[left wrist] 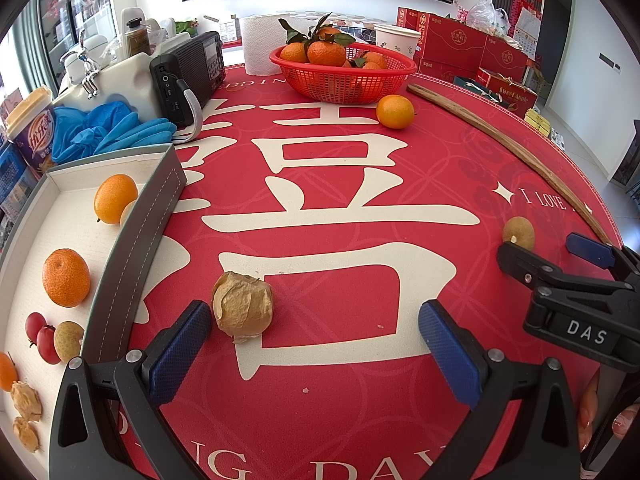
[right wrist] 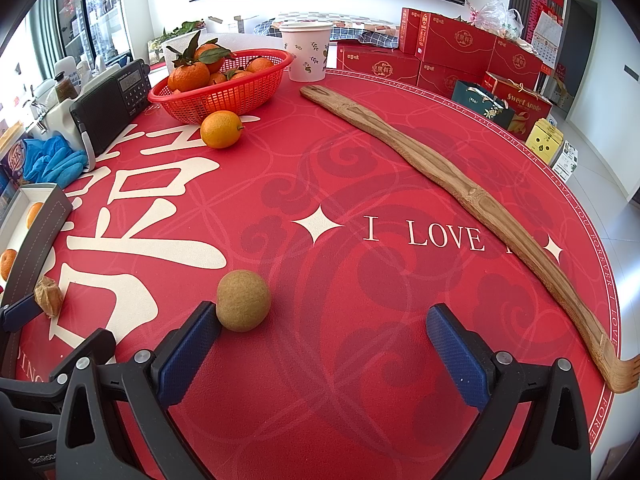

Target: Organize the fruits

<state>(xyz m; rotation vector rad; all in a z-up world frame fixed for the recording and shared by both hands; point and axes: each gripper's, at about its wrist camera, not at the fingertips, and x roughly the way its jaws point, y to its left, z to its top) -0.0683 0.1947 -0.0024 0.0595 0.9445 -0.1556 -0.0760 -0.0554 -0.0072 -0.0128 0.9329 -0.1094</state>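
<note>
red table (right wrist: 360,320) holds basket (right wrist: 224,96), radio (right wrist: 112,100), perhaps a backscratcher (right wrist: 460,188).

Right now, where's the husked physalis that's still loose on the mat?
Left wrist view: husked physalis on the red mat, beside the left gripper's left finger, just right of the tray.

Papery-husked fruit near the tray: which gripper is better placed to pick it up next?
Left. The left gripper is open, and the husked fruit lies just past its left fingertip, beside the tray. The right gripper, also open, sits by the round brown fruit, farther from the tray.
</note>
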